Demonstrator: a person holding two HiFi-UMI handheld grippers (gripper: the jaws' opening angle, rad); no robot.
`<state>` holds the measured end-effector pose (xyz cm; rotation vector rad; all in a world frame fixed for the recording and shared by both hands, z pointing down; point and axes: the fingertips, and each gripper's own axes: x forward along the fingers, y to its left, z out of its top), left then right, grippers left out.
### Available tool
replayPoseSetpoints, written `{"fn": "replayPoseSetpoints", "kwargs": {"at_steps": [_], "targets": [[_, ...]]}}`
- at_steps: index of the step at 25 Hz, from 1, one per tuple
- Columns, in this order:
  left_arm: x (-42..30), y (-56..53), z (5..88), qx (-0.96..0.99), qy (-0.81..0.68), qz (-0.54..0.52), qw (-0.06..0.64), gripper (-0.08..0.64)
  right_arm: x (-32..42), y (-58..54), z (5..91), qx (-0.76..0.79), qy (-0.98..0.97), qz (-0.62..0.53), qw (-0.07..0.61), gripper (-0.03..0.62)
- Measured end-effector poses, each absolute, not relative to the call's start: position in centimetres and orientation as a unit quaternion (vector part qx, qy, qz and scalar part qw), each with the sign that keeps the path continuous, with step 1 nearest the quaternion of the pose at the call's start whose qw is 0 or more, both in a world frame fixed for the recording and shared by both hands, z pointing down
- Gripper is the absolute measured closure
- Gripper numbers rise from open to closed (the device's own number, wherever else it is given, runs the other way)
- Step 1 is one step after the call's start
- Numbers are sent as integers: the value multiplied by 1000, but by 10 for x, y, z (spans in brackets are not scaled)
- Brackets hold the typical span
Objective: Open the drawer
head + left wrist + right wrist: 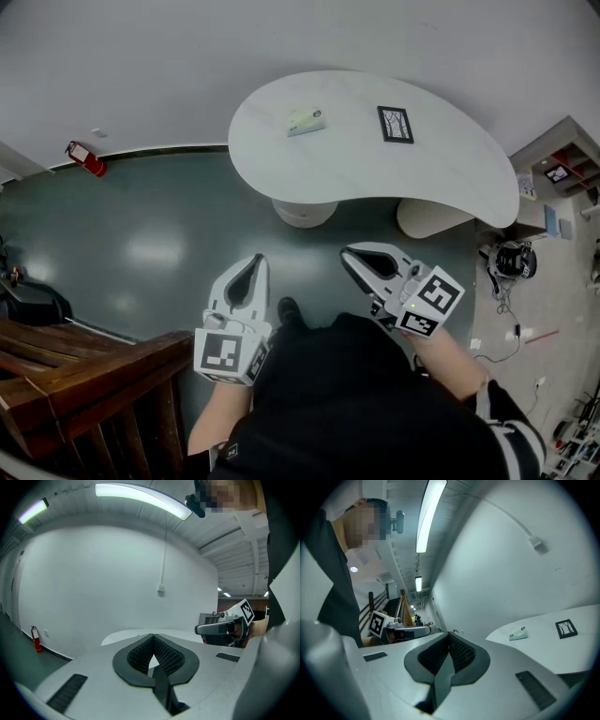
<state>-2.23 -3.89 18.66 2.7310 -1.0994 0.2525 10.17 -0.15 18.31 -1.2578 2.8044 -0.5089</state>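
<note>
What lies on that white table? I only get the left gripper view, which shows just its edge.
Observer: Two things on the table: a small pale box and a black-framed card.
Operator: Do the right tongs hold anything?
Observer: No, the right tongs are shut and empty.
Operator: Any drawer nearby?
Observer: None that I can see; open shelves stand at the head view's right edge.
</note>
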Motion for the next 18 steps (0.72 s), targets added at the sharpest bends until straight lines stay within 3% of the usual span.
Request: {"fn": "replayPoseSetpoints", "kwargs": {"at_steps": [18], "targets": [[13, -69, 270, 890, -409, 123, 157, 549, 114, -44, 253, -323, 919, -224, -18, 580]]}}
